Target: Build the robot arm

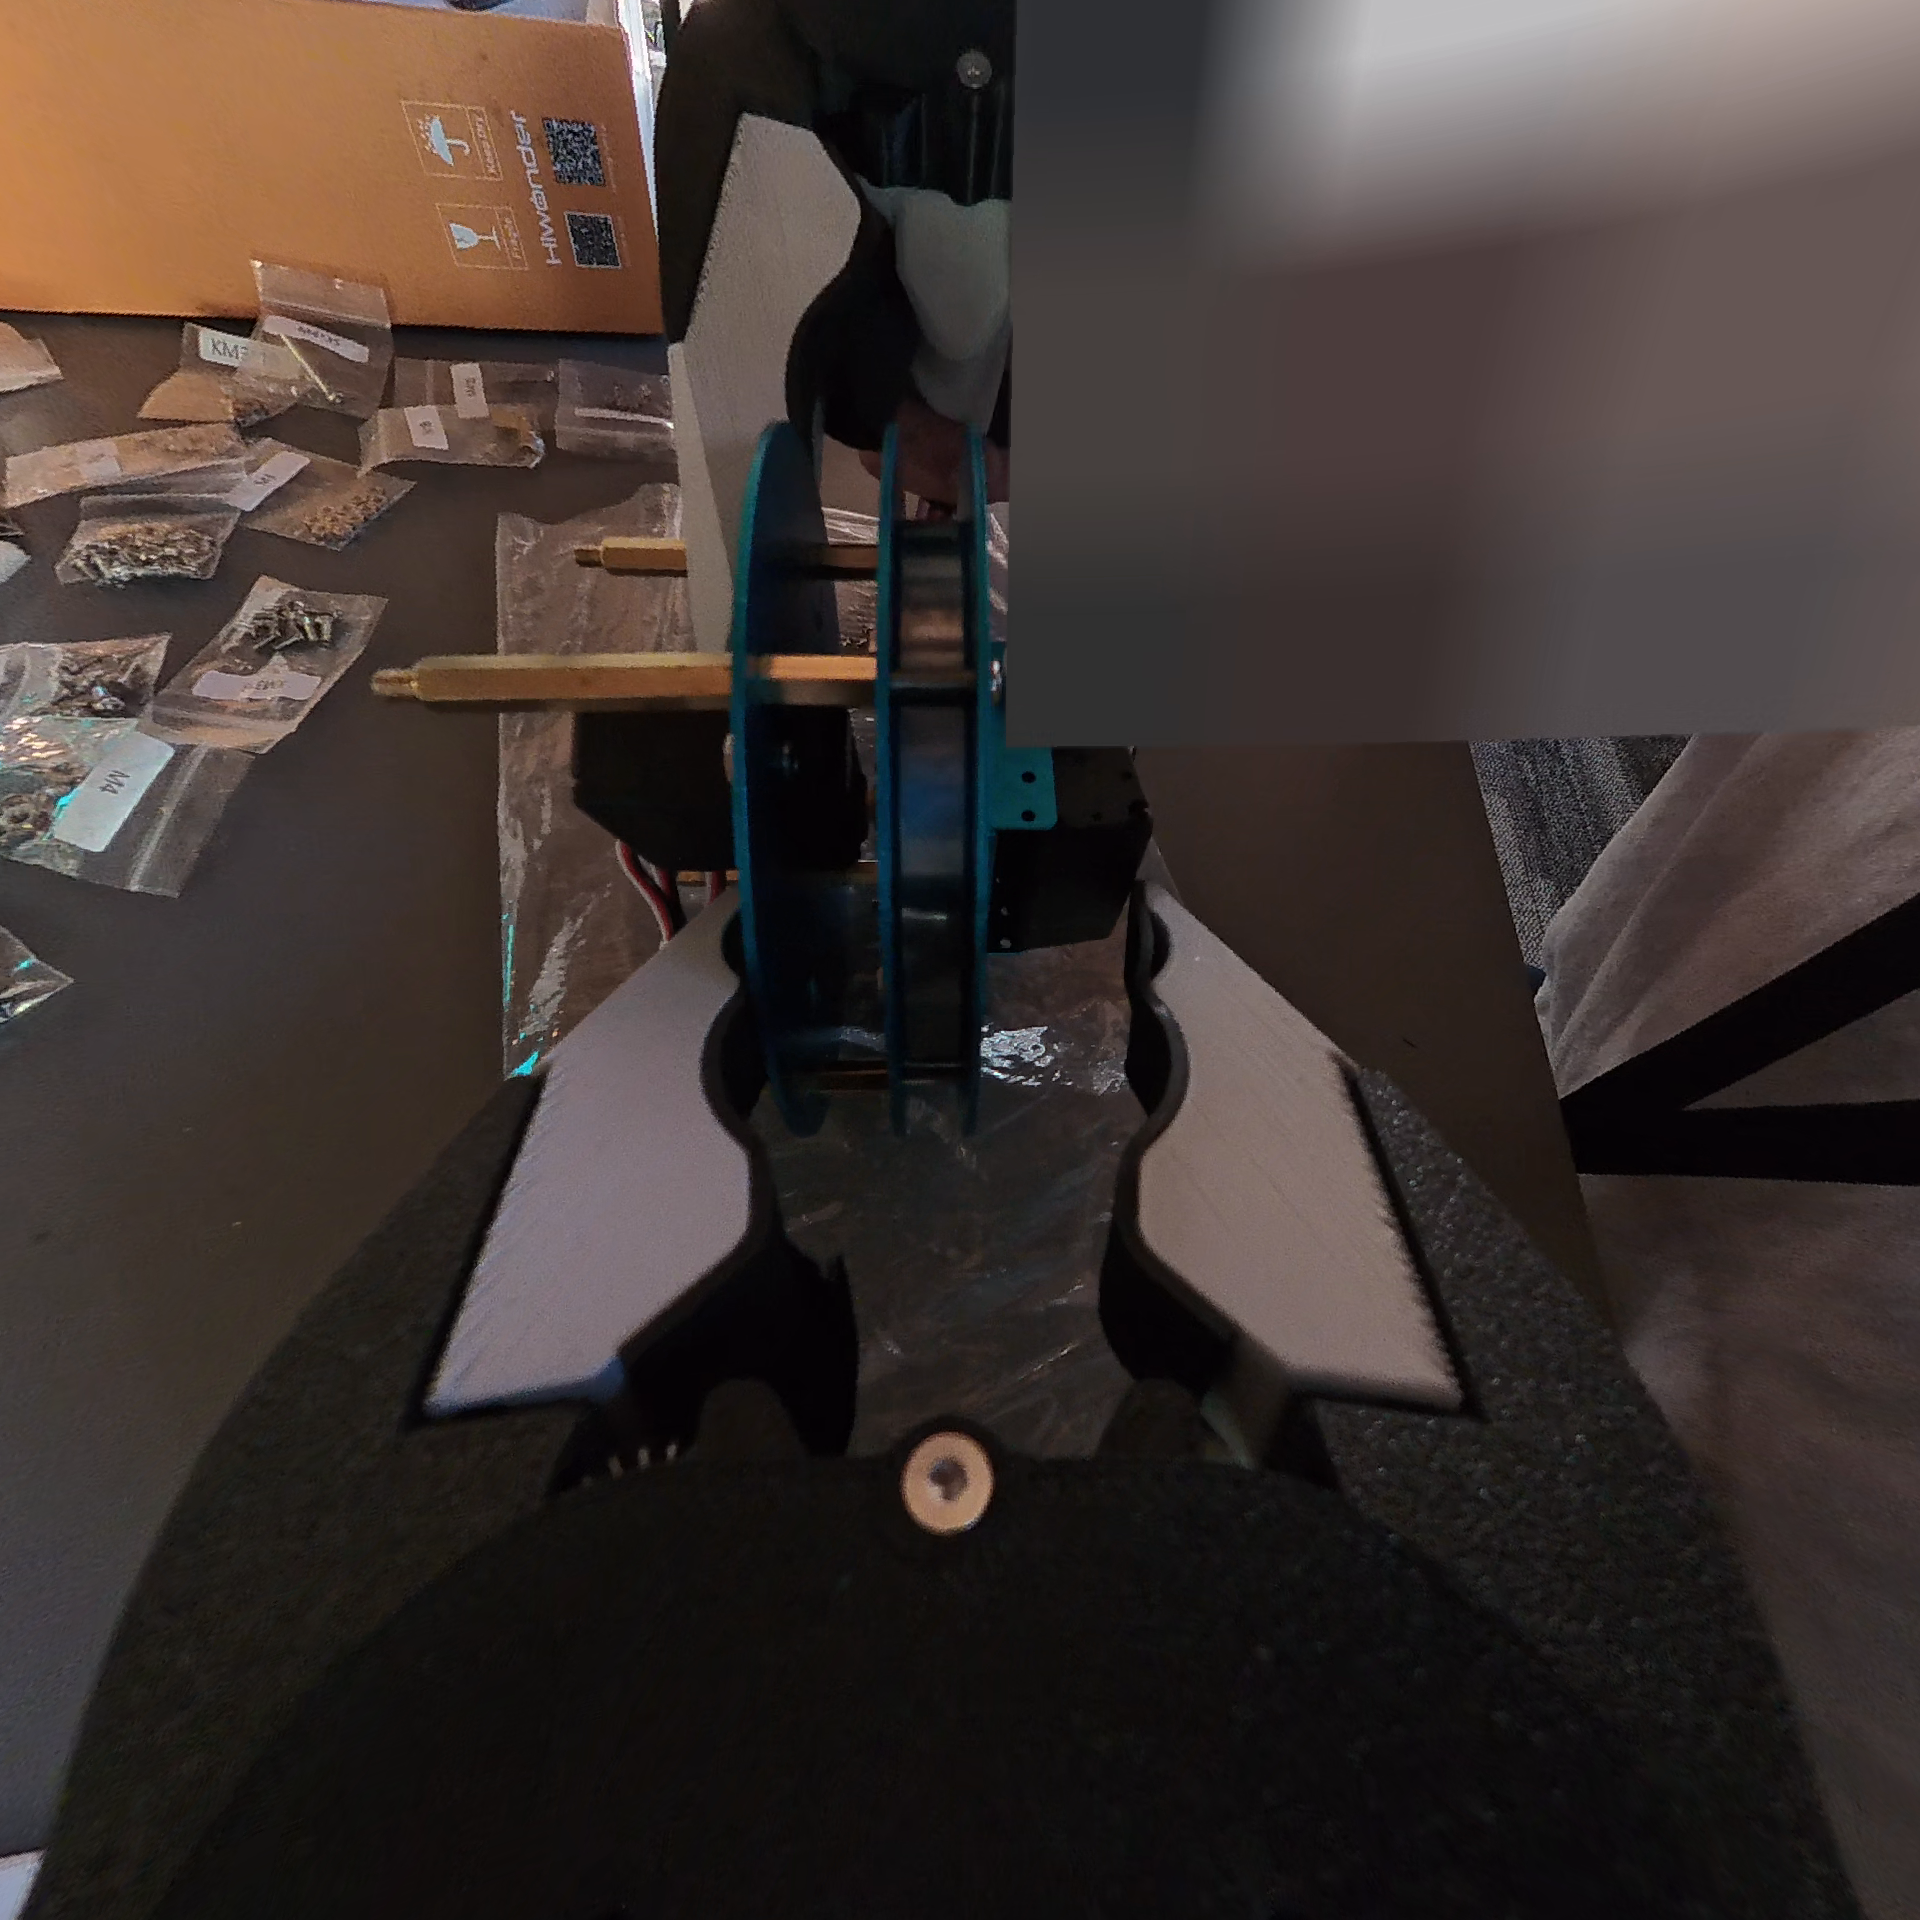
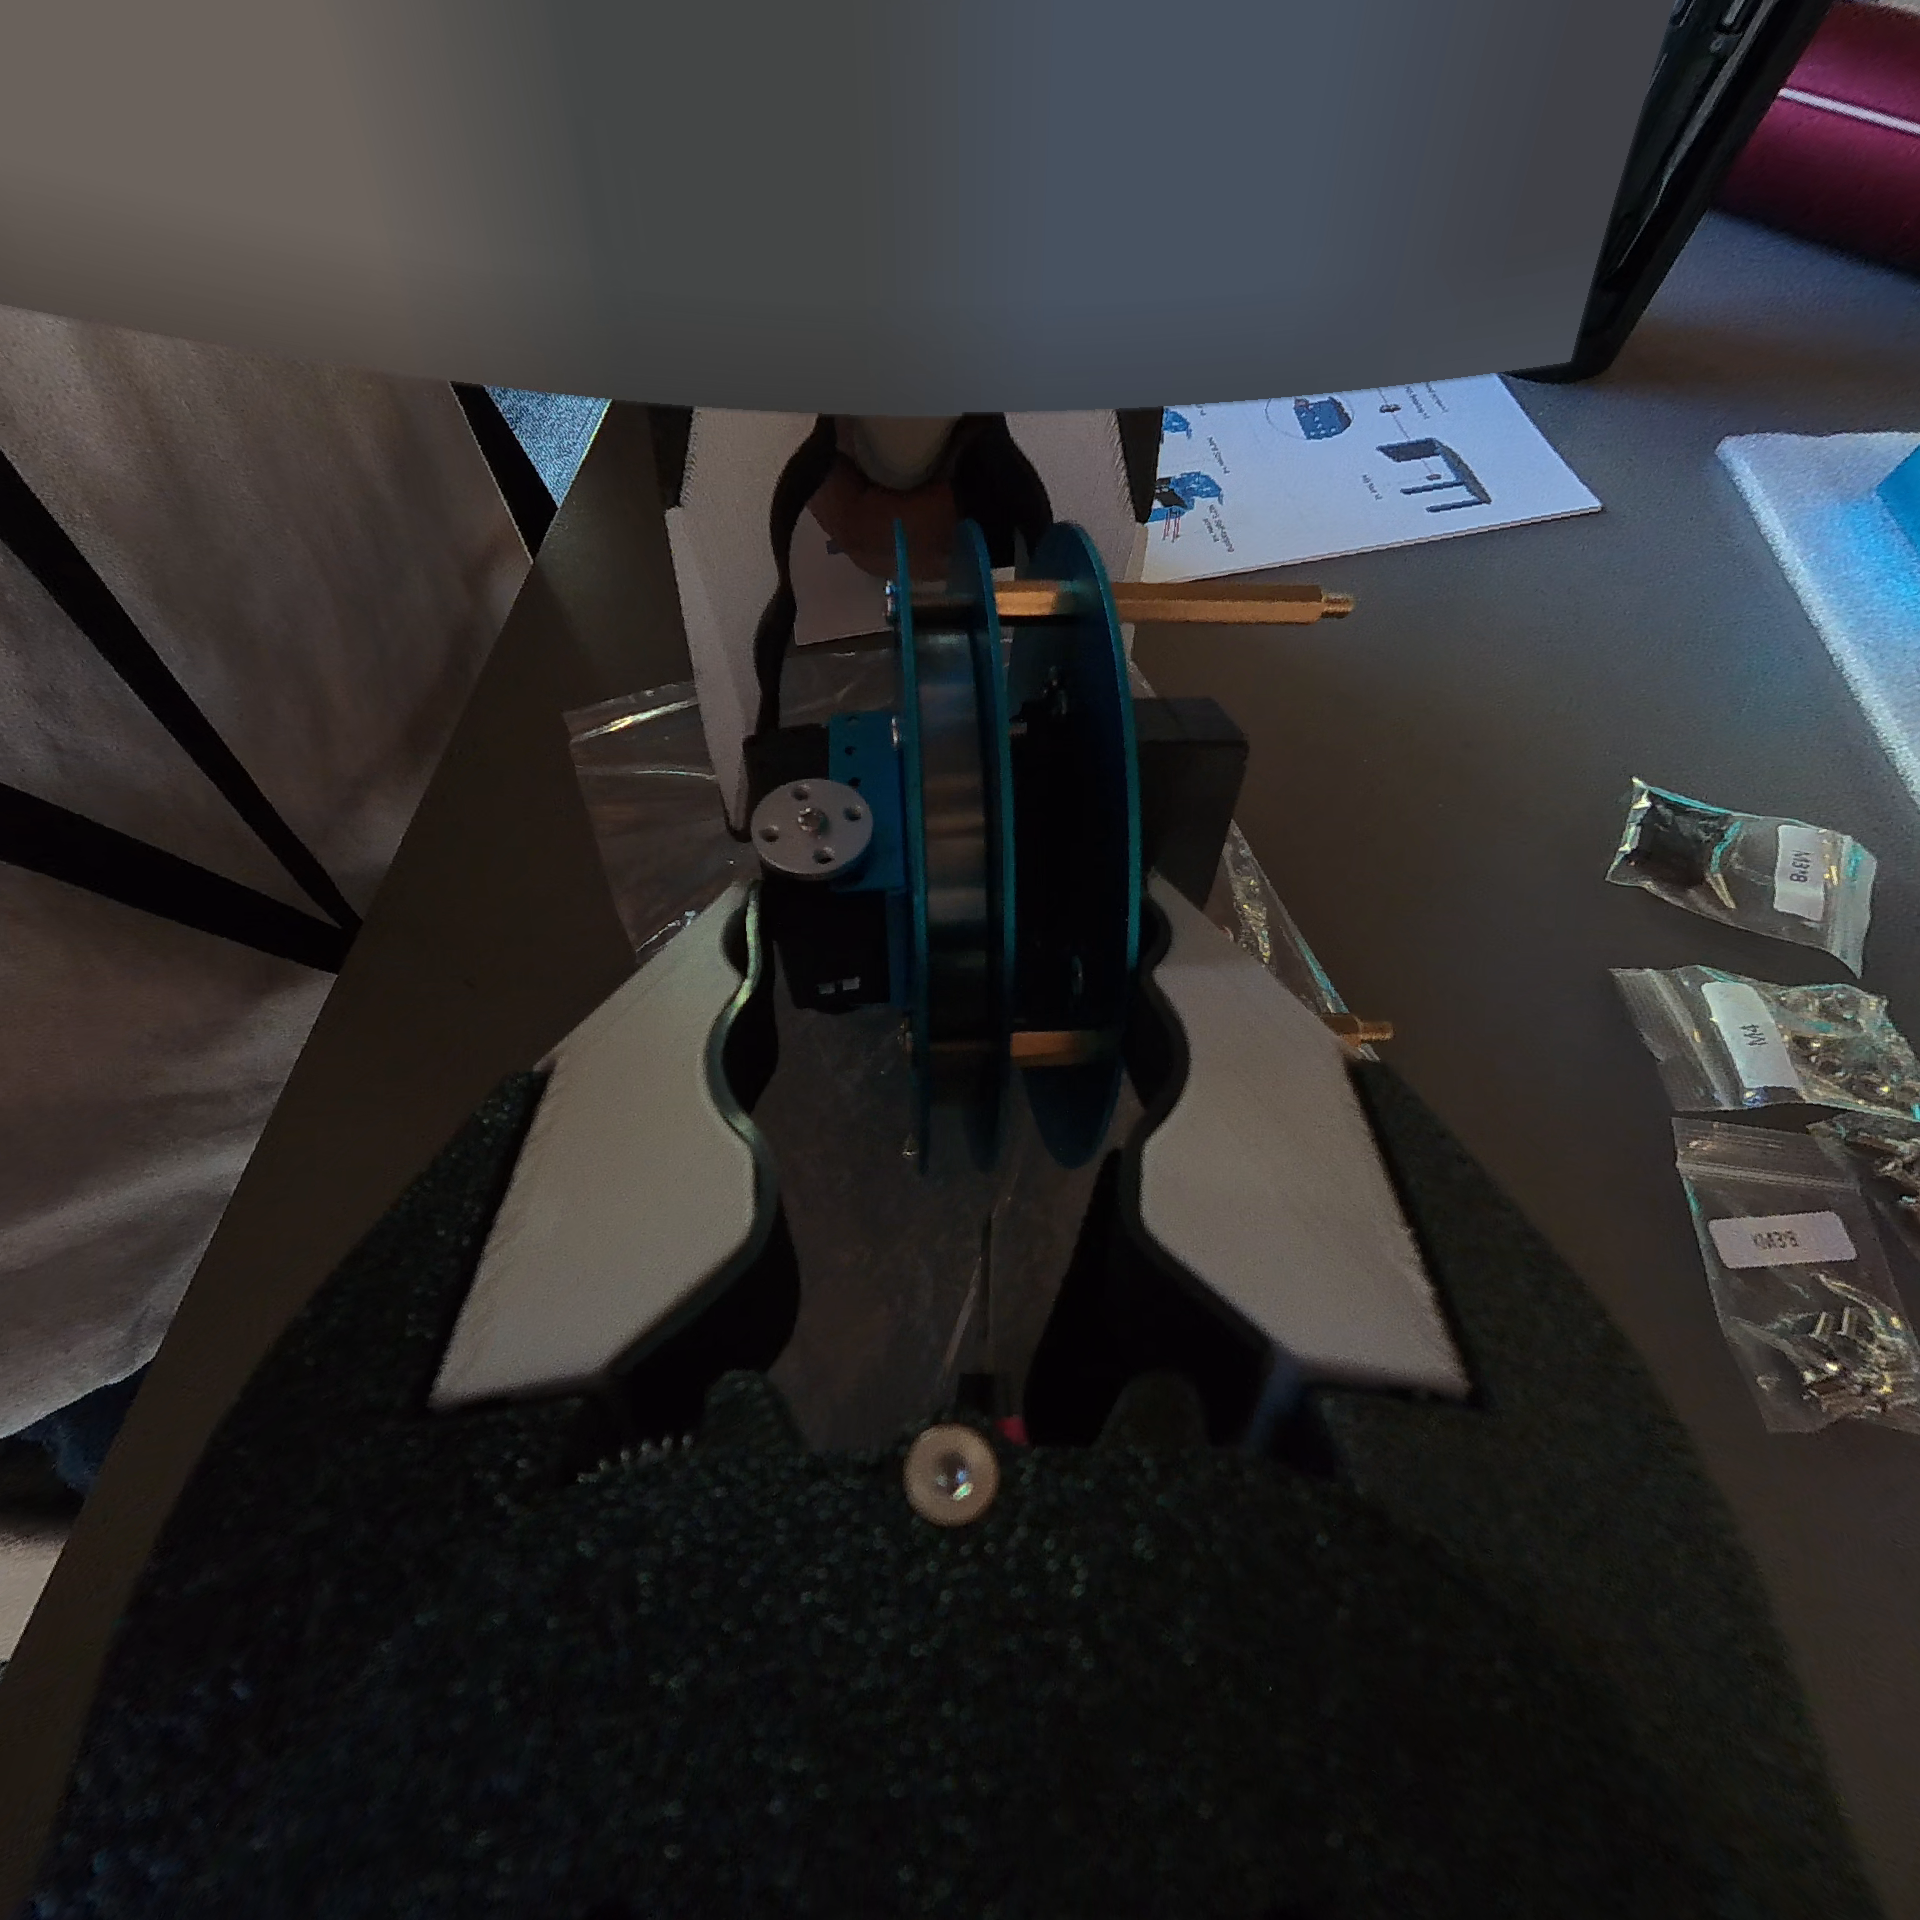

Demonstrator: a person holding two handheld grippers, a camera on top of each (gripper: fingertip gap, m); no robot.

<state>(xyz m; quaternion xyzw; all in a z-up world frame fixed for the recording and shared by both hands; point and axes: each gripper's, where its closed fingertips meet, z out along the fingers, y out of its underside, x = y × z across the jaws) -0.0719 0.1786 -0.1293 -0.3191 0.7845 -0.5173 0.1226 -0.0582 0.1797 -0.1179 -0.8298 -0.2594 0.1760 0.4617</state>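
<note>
The left gripper [image 1: 940, 935] has its two grey fingers spread apart, one on each side of a blue disc assembly [image 1: 862, 790] standing on edge between them. The left finger [image 1: 665, 997] lies against or just beside the outer disc; whether it presses on it cannot be told, and the right finger stands clear of the black servo block [image 1: 1070, 862] bolted to the assembly's other side. The right gripper [image 2: 951, 935] faces the same assembly [image 2: 997, 831] from the opposite end, likewise spread, its fingers flanking the discs without a visible clamp. Each gripper shows beyond the assembly in the other's view, as a white and black shape [image 1: 769, 312].

Brass standoffs [image 1: 540, 681] run through the discs and jut out sideways. A round silver servo horn [image 2: 808, 826] sits on the servo beside a blue bracket.

The assembly stands on a clear plastic sheet [image 2: 665, 769] spread on a dark table [image 1: 312, 1039]. Past the table's edge lie grey carpet [image 1: 1600, 810] and black furniture legs [image 2: 208, 727].

Small clear zip bags of screws [image 1: 281, 665] with white labels are scattered over the table on the assembly's standoff side; more such bags [image 2: 1766, 1049] show in the right wrist view. A brown cardboard box [image 1: 312, 156] stands behind them. A printed instruction sheet [image 2: 1382, 468] lies on the table, and a white foam tray with something blue in it [image 2: 1829, 540] sits near the far edge.
</note>
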